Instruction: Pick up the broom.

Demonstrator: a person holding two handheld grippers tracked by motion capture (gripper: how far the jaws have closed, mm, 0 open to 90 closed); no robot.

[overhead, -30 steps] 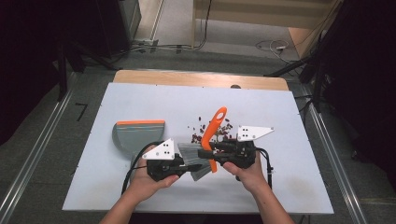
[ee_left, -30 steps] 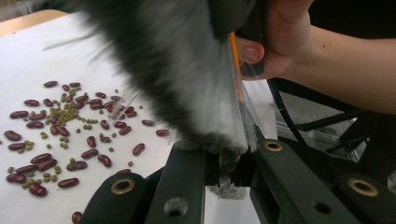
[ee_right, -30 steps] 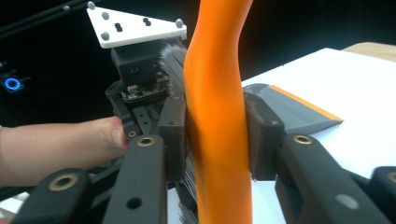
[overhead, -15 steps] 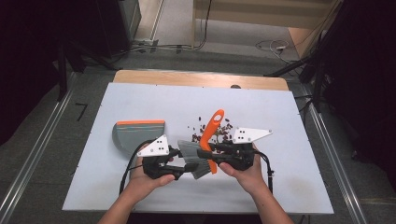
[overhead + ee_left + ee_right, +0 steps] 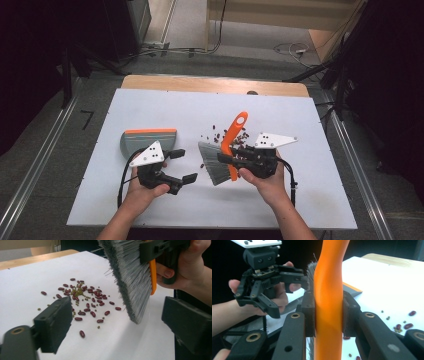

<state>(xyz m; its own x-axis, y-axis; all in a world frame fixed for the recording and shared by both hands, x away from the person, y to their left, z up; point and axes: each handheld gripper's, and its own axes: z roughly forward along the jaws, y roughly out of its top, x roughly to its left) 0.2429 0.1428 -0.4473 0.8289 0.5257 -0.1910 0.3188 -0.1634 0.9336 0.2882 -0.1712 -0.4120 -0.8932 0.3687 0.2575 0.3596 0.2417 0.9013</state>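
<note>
At table's centre, the right gripper [image 5: 226,161] clamped a curved orange brush [image 5: 231,140], stiff grey bristles at seven o'clock of glossy beans [image 5: 85,298]; the left gripper [image 5: 182,166] gaped empty.

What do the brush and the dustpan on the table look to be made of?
Brush: smooth, slightly glossy orange handle, probably moulded plastic; fine grey bristles, likely synthetic. Dustpan: matte grey body, probably plastic, with an orange edge strip, possibly rubber; hard to tell.

Orange-handled grey brush [image 5: 225,155] lifted, beans [image 5: 235,141] scattered, dustpan [image 5: 148,141] flat
</note>
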